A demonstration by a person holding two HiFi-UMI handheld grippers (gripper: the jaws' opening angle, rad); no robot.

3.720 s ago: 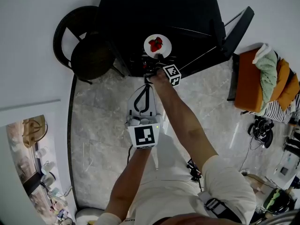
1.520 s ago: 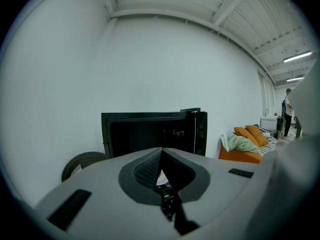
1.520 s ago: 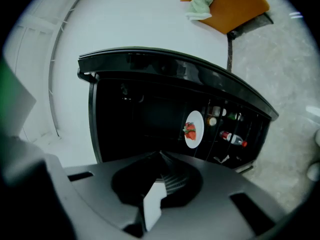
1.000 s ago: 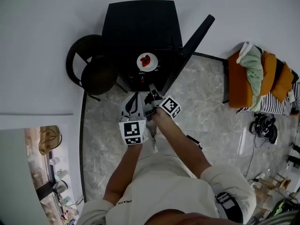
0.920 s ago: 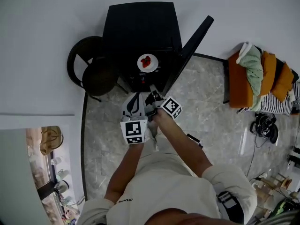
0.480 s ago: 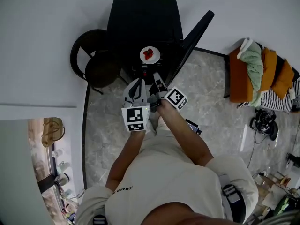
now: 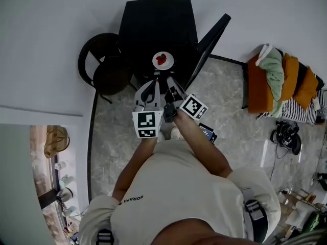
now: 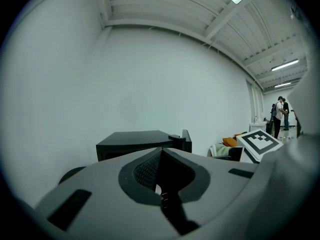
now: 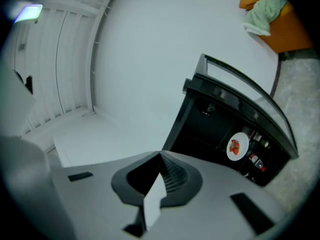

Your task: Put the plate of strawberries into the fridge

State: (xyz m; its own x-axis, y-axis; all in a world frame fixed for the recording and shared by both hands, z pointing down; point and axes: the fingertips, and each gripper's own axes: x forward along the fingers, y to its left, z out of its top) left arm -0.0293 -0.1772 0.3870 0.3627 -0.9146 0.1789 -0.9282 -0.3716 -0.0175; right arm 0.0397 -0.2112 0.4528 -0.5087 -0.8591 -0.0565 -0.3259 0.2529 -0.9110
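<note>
White round plate (image 7: 169, 63): sat on a shelf inside the fridge, ahead of both tongs and well apart from them.
Red strawberries (image 7: 161, 59): lay in a small heap at the plate's middle.
Black box-shaped fridge (image 7: 156, 24): stood straight ahead of the tongs against the white wall, its inside dark.
Black fridge door (image 7: 210, 37): stood swung open, ahead and to the right of the right tongs.
Left tongs (image 8: 160, 150): jaws pressed together with nothing between them; held just beside the right tongs, pointing toward the fridge.
Right tongs (image 9: 161, 155): jaws closed tip to tip, empty; aimed at the open fridge.
Dark round chair (image 7: 104, 71): stood ahead and to the left of the left tongs, beside the fridge.
Grey marble floor (image 7: 115, 137): lay beneath both tongs.
</note>
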